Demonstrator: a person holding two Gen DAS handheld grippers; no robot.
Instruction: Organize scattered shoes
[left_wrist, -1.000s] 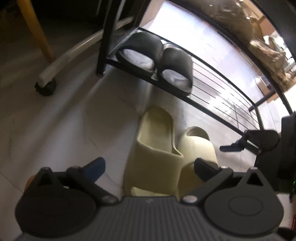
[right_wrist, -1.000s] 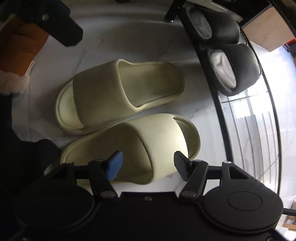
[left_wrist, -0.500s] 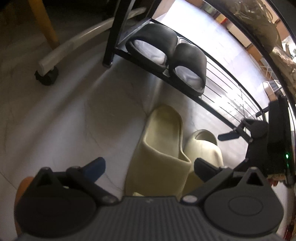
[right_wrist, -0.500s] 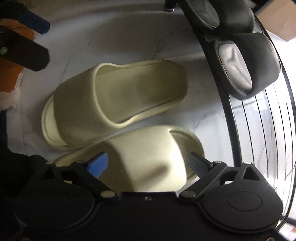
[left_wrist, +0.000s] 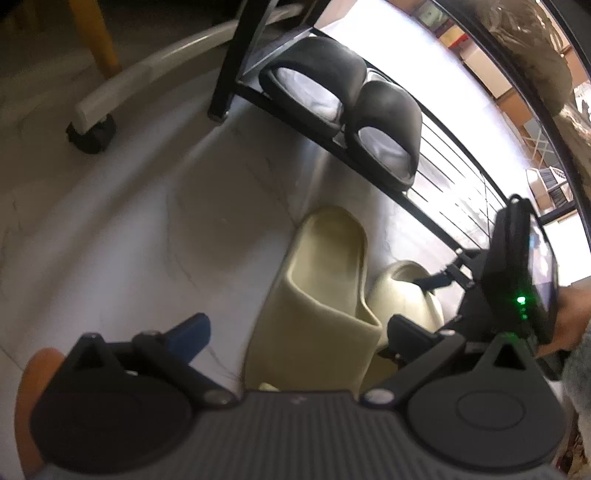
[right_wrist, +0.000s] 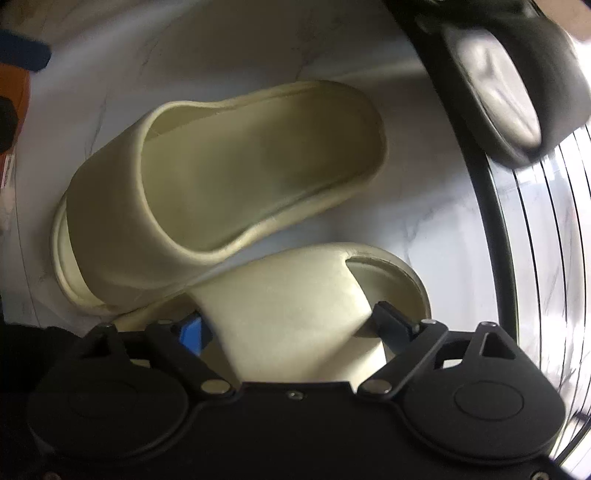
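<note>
Two cream slides lie side by side on the pale floor in front of a black wire shoe rack (left_wrist: 436, 177). My left gripper (left_wrist: 295, 332) is open, its fingers astride the strap of the left cream slide (left_wrist: 325, 288). My right gripper (right_wrist: 291, 325) is open, its fingers on both sides of the strap of the other cream slide (right_wrist: 295, 295); whether the pads touch it I cannot tell. That slide shows in the left wrist view (left_wrist: 406, 291) too. The left cream slide fills the right wrist view (right_wrist: 229, 177). Two black slides (left_wrist: 347, 96) sit on the rack's low shelf.
A chair leg with a black caster (left_wrist: 92, 129) stands to the left of the rack. A yellow wooden leg (left_wrist: 94, 37) is behind it. An orange object (right_wrist: 11, 107) lies at the far left of the right wrist view.
Both grippers have moved down and closer to the cream slides. The right gripper now straddles the right slide's strap, which fills the space between its fingers.
</note>
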